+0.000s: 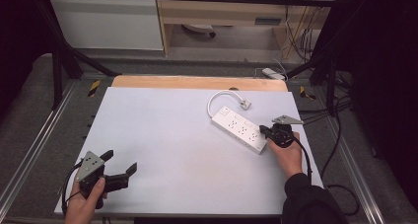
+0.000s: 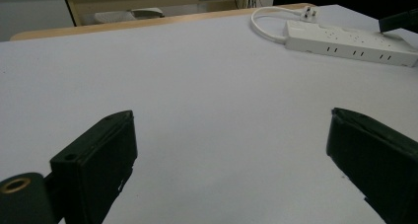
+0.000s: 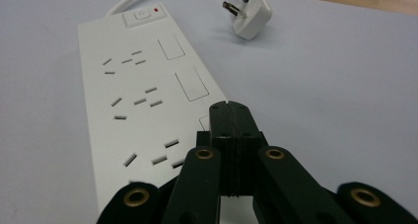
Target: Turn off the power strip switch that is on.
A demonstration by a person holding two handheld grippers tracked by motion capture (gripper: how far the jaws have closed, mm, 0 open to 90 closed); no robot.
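Observation:
A white power strip (image 1: 240,129) lies flat at the table's right, its short cable looping to a white plug (image 1: 245,104). In the right gripper view the power strip (image 3: 138,86) shows several sockets, a switch with a red light and the plug (image 3: 251,14) beyond. My right gripper (image 1: 264,131) is shut with nothing between its jaws, its tip (image 3: 229,108) over the strip's near end. My left gripper (image 1: 120,162) stands open at the front left, nothing between its jaws (image 2: 231,150); the power strip (image 2: 350,42) lies far off.
The table is covered by a light grey mat (image 1: 172,145) with a wooden edge (image 1: 197,82) at the back. A black frame (image 1: 59,61) surrounds the table, and cables (image 1: 300,31) hang at the back right.

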